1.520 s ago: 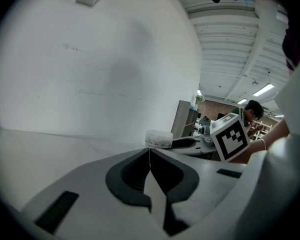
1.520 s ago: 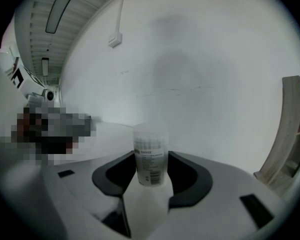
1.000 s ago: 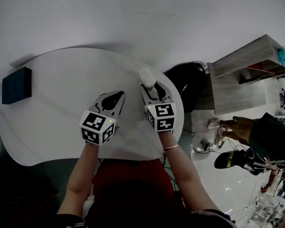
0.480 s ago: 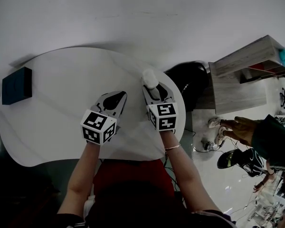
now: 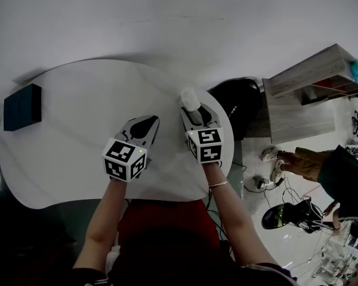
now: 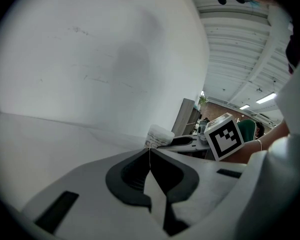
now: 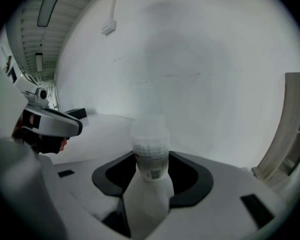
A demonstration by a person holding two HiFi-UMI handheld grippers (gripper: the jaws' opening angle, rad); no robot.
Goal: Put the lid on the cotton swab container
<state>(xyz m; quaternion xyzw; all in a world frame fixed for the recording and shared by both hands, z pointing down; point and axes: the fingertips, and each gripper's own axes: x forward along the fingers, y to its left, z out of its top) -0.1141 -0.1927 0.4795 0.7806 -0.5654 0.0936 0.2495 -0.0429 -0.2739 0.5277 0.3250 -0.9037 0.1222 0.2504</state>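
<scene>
Desk (image 5: 77,118) lies in front of me. My left gripper (image 5: 148,121) is over its middle. My right gripper (image 5: 191,111) is just to the right of it, near the desk's right edge. The cotton swab container (image 5: 188,98) stands upright between my right jaws, ahead and to the right of the left jaws. Cannot tell whether its base touches the desk. A box (image 5: 21,106) lies on the desk's far left end, well apart from both grippers. Off the desk to the right, a shelf unit (image 5: 304,91) stands on the floor. A person (image 5: 340,171) stands right of the desk too, nearer my side than the shelf unit.
</scene>
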